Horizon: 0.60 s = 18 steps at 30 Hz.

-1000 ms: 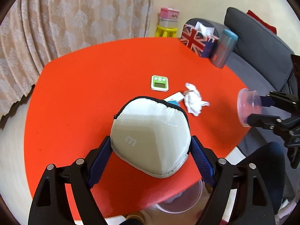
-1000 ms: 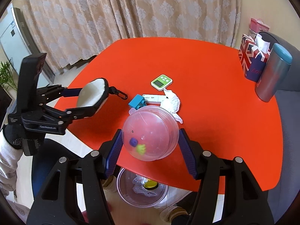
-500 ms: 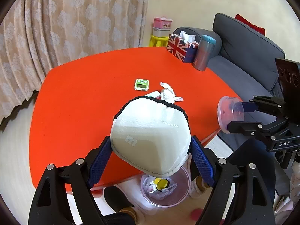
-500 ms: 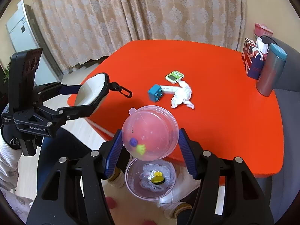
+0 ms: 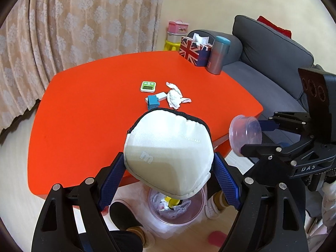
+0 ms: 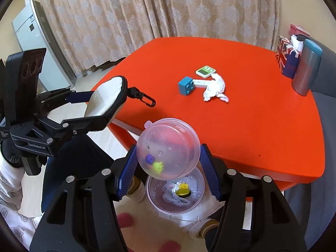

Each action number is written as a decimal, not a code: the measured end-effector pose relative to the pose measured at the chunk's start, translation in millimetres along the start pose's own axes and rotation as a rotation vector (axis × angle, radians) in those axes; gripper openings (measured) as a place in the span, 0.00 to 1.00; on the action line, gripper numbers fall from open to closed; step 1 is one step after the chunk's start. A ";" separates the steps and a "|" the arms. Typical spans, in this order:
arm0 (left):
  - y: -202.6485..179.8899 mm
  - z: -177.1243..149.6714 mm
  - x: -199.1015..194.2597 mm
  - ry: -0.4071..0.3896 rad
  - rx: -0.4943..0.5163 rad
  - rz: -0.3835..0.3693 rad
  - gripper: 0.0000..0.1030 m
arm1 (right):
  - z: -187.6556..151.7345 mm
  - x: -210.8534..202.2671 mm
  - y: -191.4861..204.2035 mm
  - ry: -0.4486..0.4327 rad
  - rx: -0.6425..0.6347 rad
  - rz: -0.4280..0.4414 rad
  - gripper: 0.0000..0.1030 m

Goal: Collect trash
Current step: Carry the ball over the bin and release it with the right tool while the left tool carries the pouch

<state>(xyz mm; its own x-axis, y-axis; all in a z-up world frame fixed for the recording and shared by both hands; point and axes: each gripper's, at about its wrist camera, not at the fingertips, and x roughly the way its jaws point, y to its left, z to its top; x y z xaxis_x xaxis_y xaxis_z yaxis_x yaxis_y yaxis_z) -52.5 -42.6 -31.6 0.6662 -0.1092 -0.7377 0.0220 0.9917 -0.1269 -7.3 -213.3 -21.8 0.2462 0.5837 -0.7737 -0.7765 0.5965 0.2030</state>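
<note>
My left gripper is shut on a white zip pouch with a black clasp, held past the near edge of the orange table. My right gripper is shut on a clear pink capsule ball with small toys inside. Both hang above a clear plastic bin on the floor, which holds crumpled wrappers and a yellow piece. A crumpled white tissue lies on the table beside a blue block and a white stick.
A green timer, a flag-print tissue box and a grey tumbler stand on the table. A grey sofa lies to the right. The person's feet and legs flank the bin. Curtains hang behind.
Both grippers have drawn back from over the table to past its near edge, carrying the pouch and the ball. The bin on the floor now shows below them.
</note>
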 end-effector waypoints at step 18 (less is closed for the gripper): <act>3.6 -5.5 -5.6 -0.006 -0.010 -0.006 0.77 | -1.9 10.5 2.5 0.000 0.014 0.022 0.91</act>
<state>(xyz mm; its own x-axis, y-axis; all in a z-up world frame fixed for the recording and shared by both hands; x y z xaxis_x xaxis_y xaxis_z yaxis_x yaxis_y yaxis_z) -60.2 -38.8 -31.5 0.6705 -0.1146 -0.7331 0.0185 0.9903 -0.1378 -7.8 -206.7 -30.5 0.2291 0.5964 -0.7693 -0.7734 0.5914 0.2281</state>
